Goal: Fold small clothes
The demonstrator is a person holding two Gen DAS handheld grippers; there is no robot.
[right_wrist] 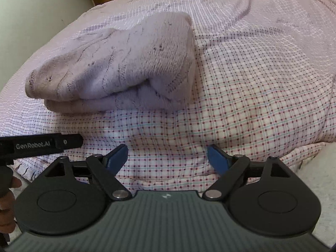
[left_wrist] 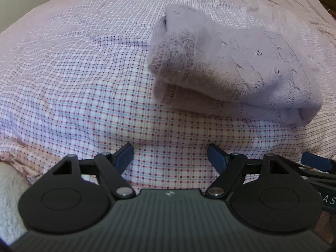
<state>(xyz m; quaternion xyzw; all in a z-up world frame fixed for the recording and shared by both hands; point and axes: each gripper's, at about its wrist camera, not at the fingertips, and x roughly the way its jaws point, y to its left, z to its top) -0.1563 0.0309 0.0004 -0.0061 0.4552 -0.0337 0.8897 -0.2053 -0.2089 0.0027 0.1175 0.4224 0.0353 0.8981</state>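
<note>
Two hand-held grippers spread, empty: left hand-held gripper point(left_wrist: 170, 154), right hand-held gripper point(right_wrist: 167, 155) | folded lilac sock point(left_wrist: 231, 67) on bed point(left_wrist: 73, 84) | 1 o'clock from left, 11 o'clock from right | long axis crosswise | nearness: cannot tell

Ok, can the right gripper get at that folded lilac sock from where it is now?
Probably yes. The right gripper is open with nothing between its fingers, and only bare checked bedsheet lies between it and the sock, which sits ahead and to its left. The left gripper stays off to the side.
</note>
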